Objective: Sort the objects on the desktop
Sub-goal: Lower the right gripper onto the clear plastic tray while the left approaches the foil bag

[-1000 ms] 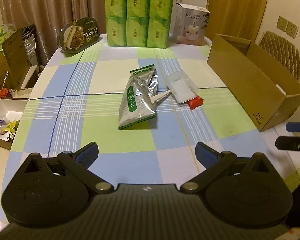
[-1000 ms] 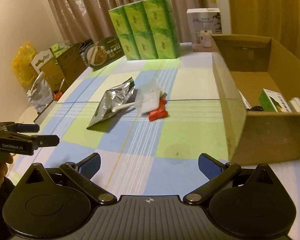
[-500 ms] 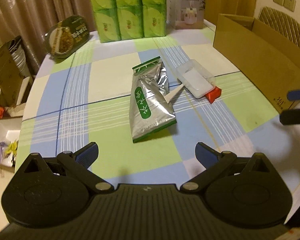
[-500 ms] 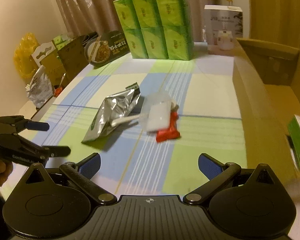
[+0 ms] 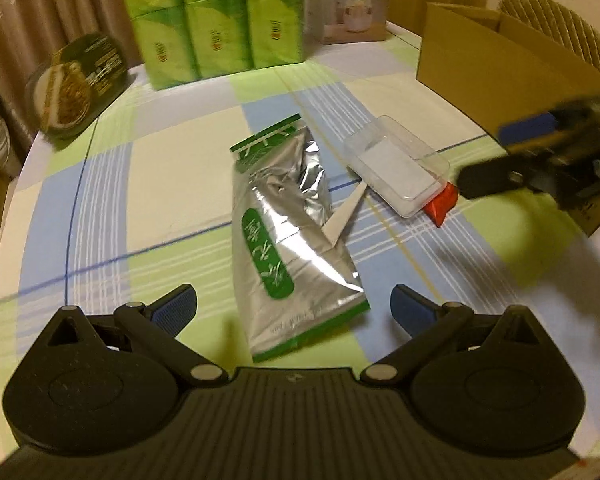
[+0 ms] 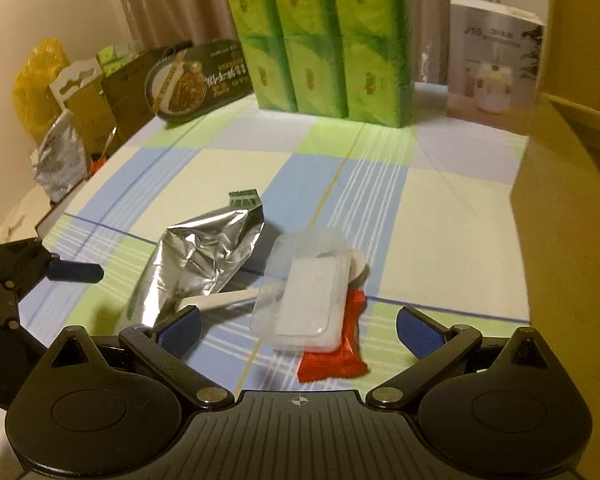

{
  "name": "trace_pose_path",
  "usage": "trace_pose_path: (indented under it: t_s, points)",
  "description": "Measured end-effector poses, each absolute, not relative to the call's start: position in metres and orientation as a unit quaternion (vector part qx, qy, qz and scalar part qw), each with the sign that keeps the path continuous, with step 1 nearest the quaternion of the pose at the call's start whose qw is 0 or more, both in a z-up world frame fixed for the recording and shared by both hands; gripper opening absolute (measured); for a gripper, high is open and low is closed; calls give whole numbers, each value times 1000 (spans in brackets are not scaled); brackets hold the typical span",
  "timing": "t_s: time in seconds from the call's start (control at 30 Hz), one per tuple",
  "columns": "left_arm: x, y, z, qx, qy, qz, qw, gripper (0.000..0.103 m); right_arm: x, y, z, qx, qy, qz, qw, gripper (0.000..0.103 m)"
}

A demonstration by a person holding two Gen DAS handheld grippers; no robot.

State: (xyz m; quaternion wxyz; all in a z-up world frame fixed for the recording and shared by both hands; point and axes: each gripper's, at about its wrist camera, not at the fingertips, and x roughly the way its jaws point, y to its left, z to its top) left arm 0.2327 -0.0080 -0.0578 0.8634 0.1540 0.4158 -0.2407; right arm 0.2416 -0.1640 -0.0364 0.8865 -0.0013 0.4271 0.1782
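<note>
Brown curtains point(image 5: 28, 20) hang behind a surface point(image 5: 172, 184) covered in a checked cloth of blue, green and cream squares, lit warm and dim. At its far edge stands a block of green tissue packs point(image 5: 216, 20), with a dark oval food tray point(image 5: 78, 84) leaning to its left and a white product box point(image 6: 496, 64) to its right. An open cardboard box point(image 5: 496, 64) sits along the right side. Mid-surface lie a crumpled silver-and-green foil pouch point(image 5: 288, 240), a white plastic spoon point(image 5: 346, 216) resting against it, and a clear plastic case point(image 5: 396, 170) lying on top of a red packet point(image 5: 442, 204). The left hand-held gripper point(image 5: 294, 308) is spread wide over the pouch's near end, gripping nothing. The right hand-held gripper point(image 6: 298, 326) is likewise wide open and empty, just before the case and packet.
</note>
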Motion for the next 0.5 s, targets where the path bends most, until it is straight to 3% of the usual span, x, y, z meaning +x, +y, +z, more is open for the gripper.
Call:
trace_pose_path:
  t_s: [0.37,0.5]
  points:
    - [252,-18,-81,171,411,-253,859,94,264,-147,-60,-31,436,185,880,100]
    - [255,-20,-82,175,412,-254,857,76,268,-142,-64,-43,438,187,878,82]
